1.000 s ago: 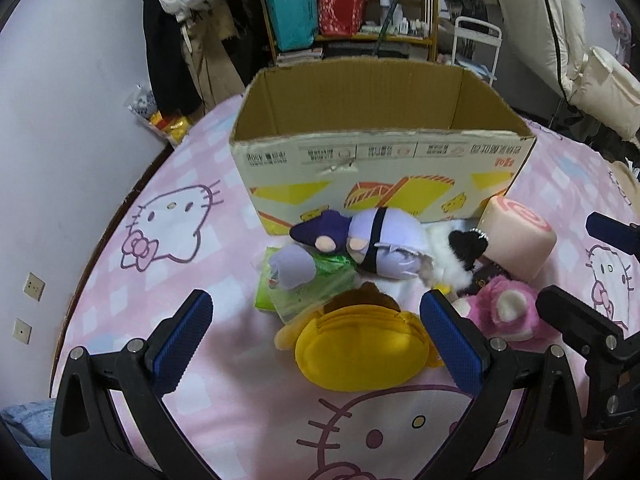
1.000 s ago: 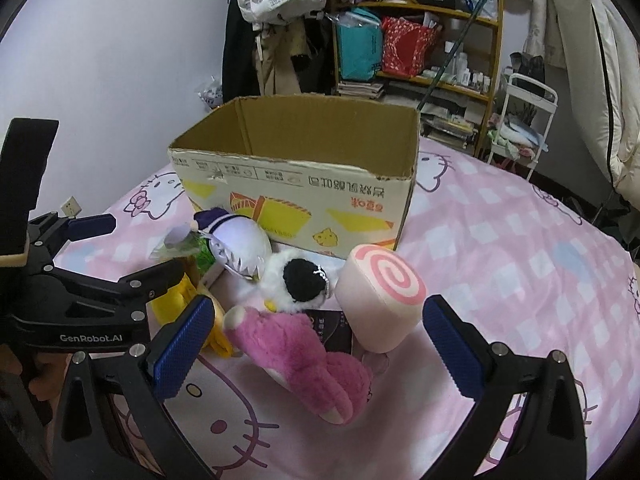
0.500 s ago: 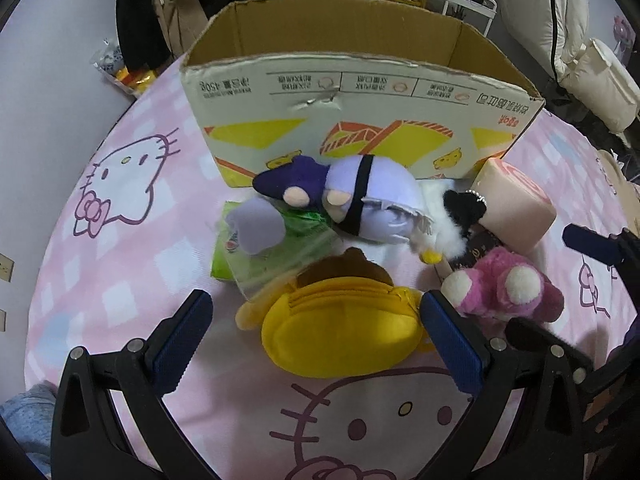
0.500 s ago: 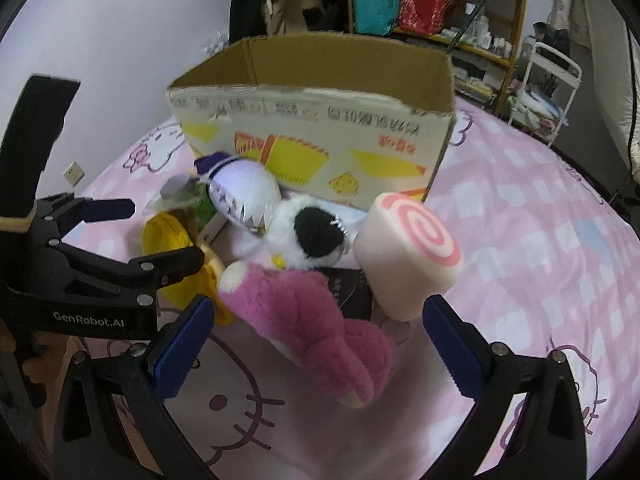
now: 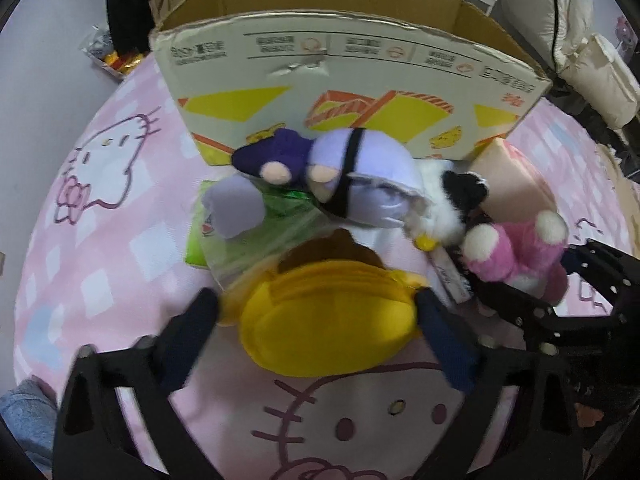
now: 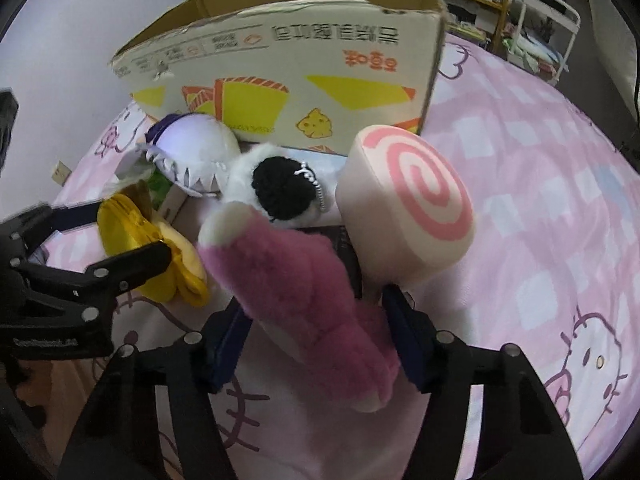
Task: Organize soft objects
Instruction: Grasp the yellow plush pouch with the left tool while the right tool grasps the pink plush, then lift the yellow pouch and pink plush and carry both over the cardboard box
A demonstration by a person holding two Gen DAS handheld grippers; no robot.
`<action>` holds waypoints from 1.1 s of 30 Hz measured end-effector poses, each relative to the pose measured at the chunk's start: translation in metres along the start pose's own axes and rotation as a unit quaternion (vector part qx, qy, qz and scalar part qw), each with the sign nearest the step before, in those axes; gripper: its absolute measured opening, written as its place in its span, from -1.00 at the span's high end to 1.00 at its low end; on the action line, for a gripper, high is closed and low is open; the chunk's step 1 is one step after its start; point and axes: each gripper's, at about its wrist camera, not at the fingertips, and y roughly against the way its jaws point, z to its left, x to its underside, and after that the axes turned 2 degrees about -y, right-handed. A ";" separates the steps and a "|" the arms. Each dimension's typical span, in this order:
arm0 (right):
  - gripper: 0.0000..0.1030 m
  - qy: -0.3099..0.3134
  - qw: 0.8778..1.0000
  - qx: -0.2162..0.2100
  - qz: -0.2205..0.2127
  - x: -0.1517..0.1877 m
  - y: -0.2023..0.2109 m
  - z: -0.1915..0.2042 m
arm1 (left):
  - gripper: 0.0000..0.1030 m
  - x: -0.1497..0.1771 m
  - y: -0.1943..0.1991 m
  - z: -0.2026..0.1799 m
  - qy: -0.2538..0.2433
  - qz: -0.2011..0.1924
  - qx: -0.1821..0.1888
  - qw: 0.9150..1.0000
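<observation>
Grasp stage of the tidying task, both wrist views. The left claw (image 5: pixel 318 310), at lower centre of its frame, is closing on the rounded yellow plush pouch with a brown top (image 5: pixel 328 320); its blue-padded fingers (image 5: pixel 444 340) meet the pouch's two sides, so the pads appear to be in contact. The right claw (image 6: pixel 316 340), lower centre of its own frame, is closing on the long-piled pink plush bear with white ear tips (image 6: pixel 312 300), which lies lengthwise between the pads and seems already pinched.

Both toys rest on the pink checked cartoon-cat bedsheet (image 5: pixel 100 240), in front of the open printed cardboard box (image 5: pixel 344 64) filling the upper frame (its interior cannot be seen). The likely next move is to finish each squeeze, lift clear of the heap, and carry over the box's near wall; the stuffing will yield, so a firm pinch is needed.

Left in the pile: a smooth lilac-and-purple plush figure with a black strap (image 5: pixel 352 184), a fluffy white-and-black plush (image 6: pixel 272 188), a foam-like pink-swirl roll cushion (image 6: pixel 408 208) and a crinkly green plastic packet (image 5: pixel 256 232).
</observation>
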 end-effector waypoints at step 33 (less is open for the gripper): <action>-0.17 -0.038 0.972 -0.055 -0.223 0.011 0.105 -0.014 | -0.56 0.040 0.111 0.008 0.027 -0.207 -0.058 0.976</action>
